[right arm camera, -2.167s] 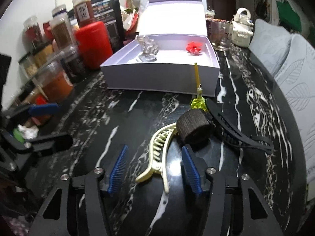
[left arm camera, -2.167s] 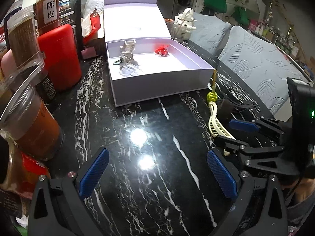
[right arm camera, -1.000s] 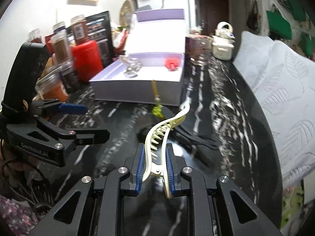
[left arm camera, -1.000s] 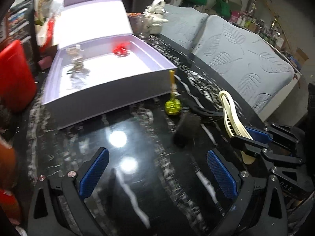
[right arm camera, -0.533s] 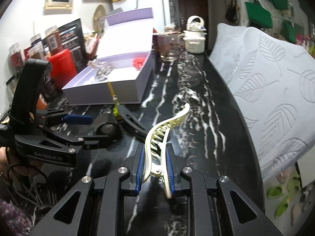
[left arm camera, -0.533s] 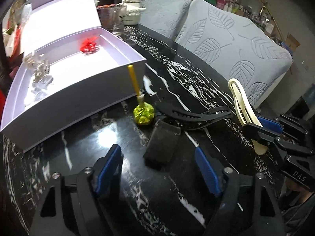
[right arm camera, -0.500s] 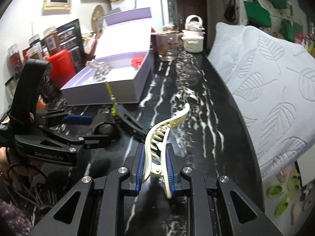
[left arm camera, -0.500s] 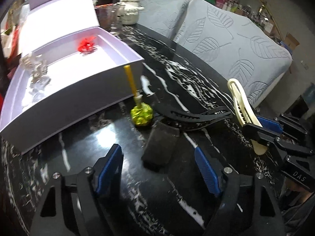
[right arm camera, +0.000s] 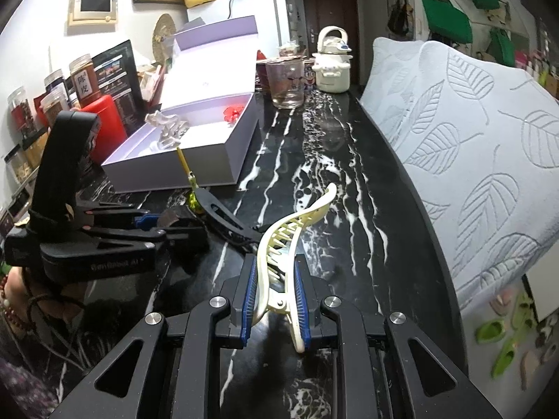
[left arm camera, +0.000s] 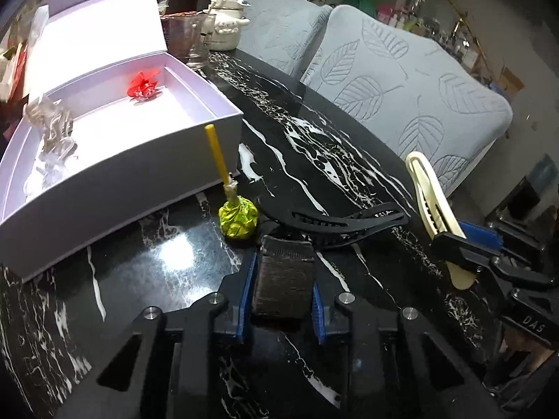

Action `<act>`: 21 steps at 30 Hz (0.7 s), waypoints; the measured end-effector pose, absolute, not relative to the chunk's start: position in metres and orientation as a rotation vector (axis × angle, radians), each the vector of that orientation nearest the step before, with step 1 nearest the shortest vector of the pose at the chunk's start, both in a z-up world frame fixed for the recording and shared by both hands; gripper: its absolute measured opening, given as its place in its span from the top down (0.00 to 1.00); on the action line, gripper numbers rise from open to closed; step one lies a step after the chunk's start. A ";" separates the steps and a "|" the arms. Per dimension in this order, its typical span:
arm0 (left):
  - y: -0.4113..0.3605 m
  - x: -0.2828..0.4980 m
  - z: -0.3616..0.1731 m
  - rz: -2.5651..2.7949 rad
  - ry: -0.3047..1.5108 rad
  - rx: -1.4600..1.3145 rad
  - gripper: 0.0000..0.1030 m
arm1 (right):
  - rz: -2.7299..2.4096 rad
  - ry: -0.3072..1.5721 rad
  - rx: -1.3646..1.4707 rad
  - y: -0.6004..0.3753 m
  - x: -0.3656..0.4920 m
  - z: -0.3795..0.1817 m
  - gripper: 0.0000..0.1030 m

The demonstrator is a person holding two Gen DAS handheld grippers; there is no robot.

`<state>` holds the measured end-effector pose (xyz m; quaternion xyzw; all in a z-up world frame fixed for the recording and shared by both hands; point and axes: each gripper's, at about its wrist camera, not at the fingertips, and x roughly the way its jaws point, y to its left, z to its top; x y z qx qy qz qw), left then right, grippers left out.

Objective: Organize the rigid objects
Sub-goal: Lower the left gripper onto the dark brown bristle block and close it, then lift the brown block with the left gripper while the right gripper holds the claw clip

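A dark cylindrical hair roller [left arm camera: 283,279] lies on the black marble table [left arm camera: 314,146]. My left gripper [left arm camera: 281,289] has it between the blue pads, its jaws closing and pressing on both sides. My right gripper [right arm camera: 274,289] is shut on a cream hair claw clip [right arm camera: 293,223], held above the table at the right. Just beyond the roller lie a black hair clip [left arm camera: 332,223] and a yellow-green wrapped lollipop [left arm camera: 237,220]. The open lilac box [left arm camera: 139,174] behind them holds a red ornament [left arm camera: 143,83] and a clear clip [left arm camera: 52,129].
A glass cup [left arm camera: 190,40] and a white kettle-shaped pot [left arm camera: 227,28] stand behind the box. Grey leaf-pattern cushions [left arm camera: 401,80] line the table's right edge. Jars and a red canister [right arm camera: 104,118] crowd the left side.
My left gripper has moved forward to the dark roller and its jaws have come together around it. The right gripper still holds the cream clip and has barely shifted.
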<state>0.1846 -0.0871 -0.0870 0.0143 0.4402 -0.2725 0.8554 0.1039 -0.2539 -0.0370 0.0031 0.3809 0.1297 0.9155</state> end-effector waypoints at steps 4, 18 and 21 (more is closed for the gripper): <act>-0.086 0.178 -0.085 -0.557 0.934 0.044 0.73 | 0.268 0.786 0.008 -0.253 0.101 -0.038 0.80; -0.069 0.149 -0.073 -0.534 0.936 0.026 0.73 | 0.306 0.778 0.000 -0.241 0.085 -0.035 0.80; -0.066 0.143 -0.070 -0.531 0.929 0.028 0.73 | 0.319 0.779 -0.004 -0.236 0.081 -0.035 0.80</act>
